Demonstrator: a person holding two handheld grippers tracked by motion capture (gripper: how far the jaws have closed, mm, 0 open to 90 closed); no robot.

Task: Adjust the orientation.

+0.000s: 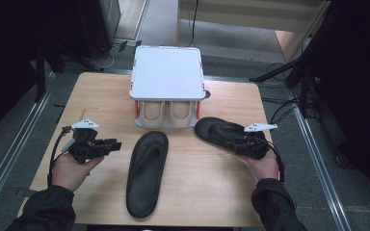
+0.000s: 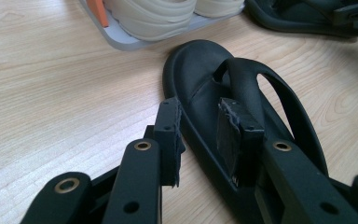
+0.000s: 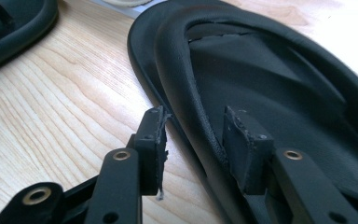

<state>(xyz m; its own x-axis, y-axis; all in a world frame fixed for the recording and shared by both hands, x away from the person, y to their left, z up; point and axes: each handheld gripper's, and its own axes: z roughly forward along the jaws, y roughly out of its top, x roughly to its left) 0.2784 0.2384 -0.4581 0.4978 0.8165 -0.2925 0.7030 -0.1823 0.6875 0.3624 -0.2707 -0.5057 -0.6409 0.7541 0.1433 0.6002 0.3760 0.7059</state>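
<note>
Sandals in black are laid on the wooden table (image 1: 101,96), one for each pair of tongs. The left sandal (image 1: 147,173) lies lengthwise near the middle of the table, its heel close to the near edge. The left tongs (image 1: 117,145) are held just beside its toe half, on the side of the table's left edge. In the left gripper view the left tongs (image 2: 205,135) are seen parted, with the sandal's (image 2: 242,112) side rim between the jaws; neither pad is seen pressing on it. The right sandal (image 1: 221,134) lies slanted toward the right edge of the table. The right tongs (image 1: 244,143) are placed at its heel end. In the right gripper view the right tongs (image 3: 198,140) are likewise parted, astride the raised rim of that sandal (image 3: 270,70), unclamped. Behind both sandals, at the far edge, a white shoe rack (image 1: 167,72) is set, with cream shoes (image 1: 166,113) under its top.
</note>
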